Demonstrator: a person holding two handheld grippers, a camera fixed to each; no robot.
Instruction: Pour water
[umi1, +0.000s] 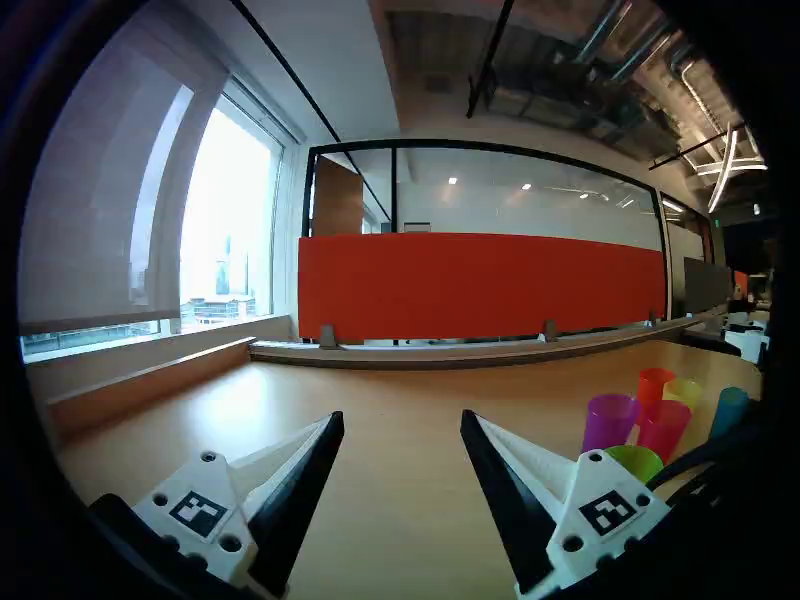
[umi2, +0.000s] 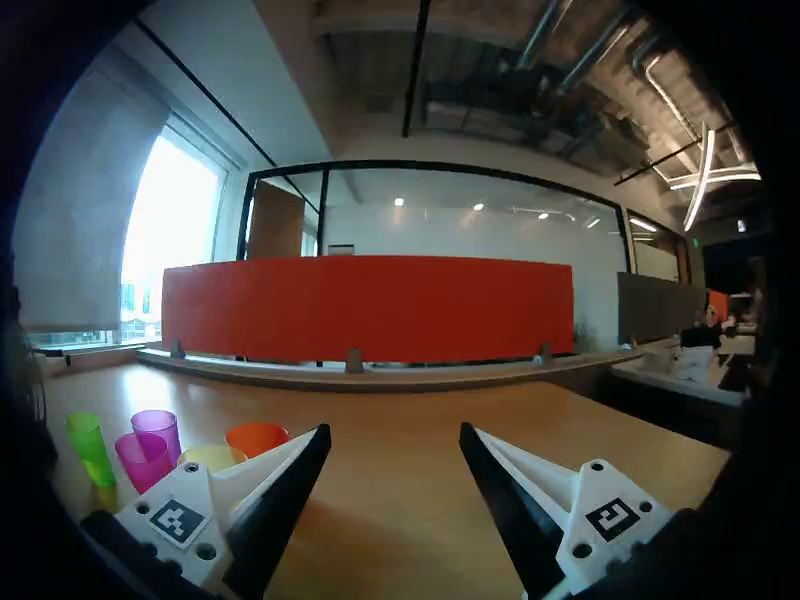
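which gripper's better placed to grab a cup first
Right, narrowly. Both are open and empty, but the right gripper has the orange cup just beside its fingertip, near its gap. For the left gripper, the purple cup sits farther off to the side.

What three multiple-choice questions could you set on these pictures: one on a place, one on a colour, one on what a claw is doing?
1. In the right gripper view, the plastic cups stand: A) left of the right claw; B) right of it; C) between its fingers.
2. The long divider panel is: A) blue; B) orange-red; C) green.
3. The left claw is: A) shut on a cup; B) shut, empty; C) open, empty.
Answers: 1 A, the cups cluster beside its left finger; 2 B, its whole face is orange-red; 3 C, bare desk shows between its spread fingers.
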